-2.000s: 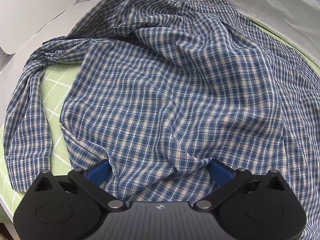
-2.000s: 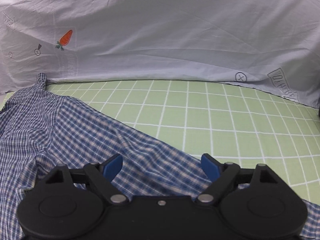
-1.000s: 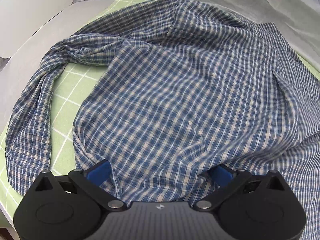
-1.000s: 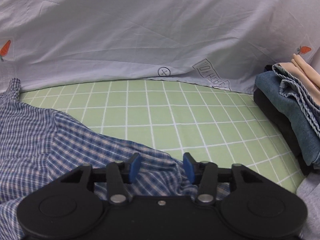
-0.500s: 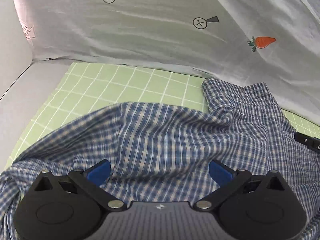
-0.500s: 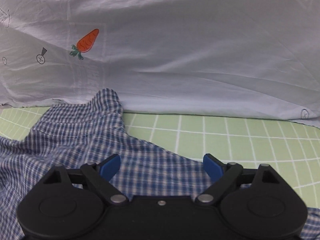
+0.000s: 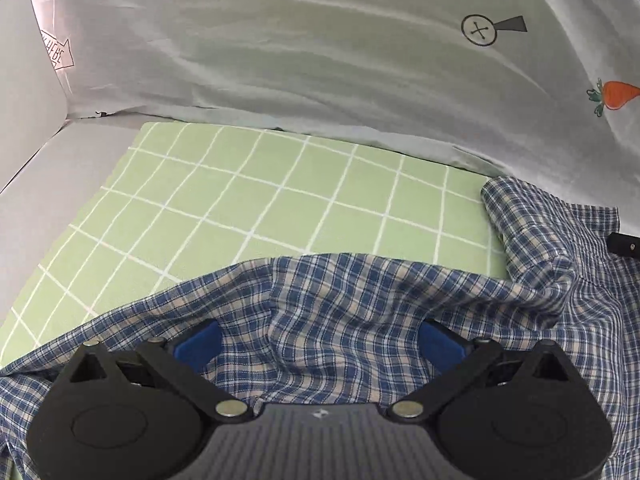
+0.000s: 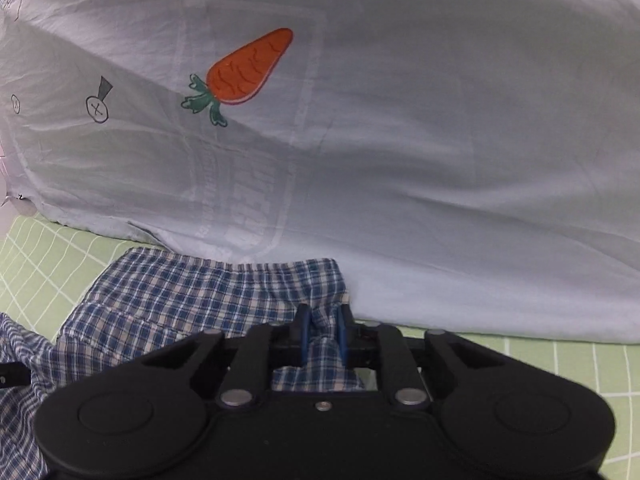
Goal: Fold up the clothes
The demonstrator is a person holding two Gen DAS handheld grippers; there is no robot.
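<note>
The blue-and-white checked cotton shirt [image 7: 360, 320] lies crumpled on the light green cloth with a white grid [image 7: 248, 200] that covers the worktop. It fills the near and right part of the left wrist view, with its far edge running in a ragged line across the green cloth, and one end reaches up to the foot of the pale grey sheet printed with an orange carrot [image 8: 400, 140] that hangs behind the worktop.

The left gripper [image 7: 320, 340] stands spread wide, its blue pads [image 7: 198, 342] well apart. Shirt fabric is bunched in the gap between them and drapes over the black body of the tool; whether the pads press on it cannot be told.

The right gripper [image 8: 322, 326] has just been closing, and its two blue fingers [image 8: 303, 328] now stand close together, pinching a narrow fold of the checked shirt between them. The fold rises between the fingers, and more of the cloth shows below them in the opening of the gripper's frame. This grasp is at the shirt's far edge, just beside the bottom of the grey sheet. In the left wrist view a small black part of the other tool [image 7: 626, 245] shows at the right border, over the shirt.
</note>
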